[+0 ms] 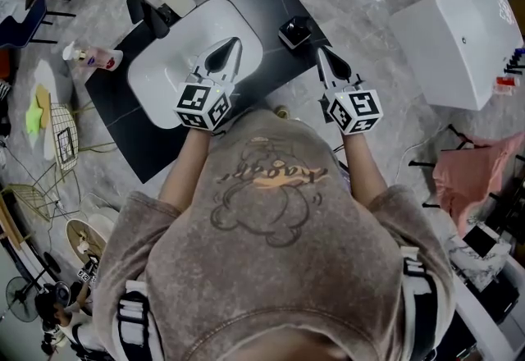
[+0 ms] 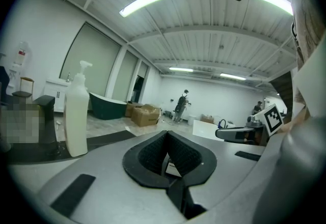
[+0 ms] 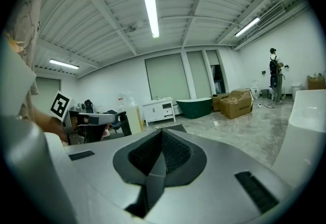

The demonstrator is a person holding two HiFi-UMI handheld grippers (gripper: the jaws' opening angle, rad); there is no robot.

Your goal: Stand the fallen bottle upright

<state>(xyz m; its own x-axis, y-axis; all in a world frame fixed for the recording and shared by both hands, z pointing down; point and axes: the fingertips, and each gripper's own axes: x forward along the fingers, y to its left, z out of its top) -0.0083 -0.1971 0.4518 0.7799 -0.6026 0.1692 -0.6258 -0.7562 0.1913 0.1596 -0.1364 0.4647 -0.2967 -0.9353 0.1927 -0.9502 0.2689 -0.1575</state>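
A clear bottle with a pink label (image 1: 92, 58) lies on its side at the left edge of the black counter (image 1: 123, 117). It shows only in the head view. My left gripper (image 1: 235, 41) hovers over the white sink basin (image 1: 164, 72), well to the right of that bottle, jaws together and empty. In the left gripper view, the left gripper (image 2: 167, 134) has its pads meeting at the tip. My right gripper (image 1: 320, 49) hangs over the counter's right end, shut on nothing; the right gripper view shows this gripper (image 3: 161, 132) pressed closed.
A white pump bottle (image 2: 76, 116) stands upright behind the basin beside a black faucet (image 1: 148, 15). A small black box (image 1: 294, 29) sits on the counter by my right gripper. A white fixture (image 1: 459, 39) stands to the right. Wire racks (image 1: 61, 138) crowd the left floor.
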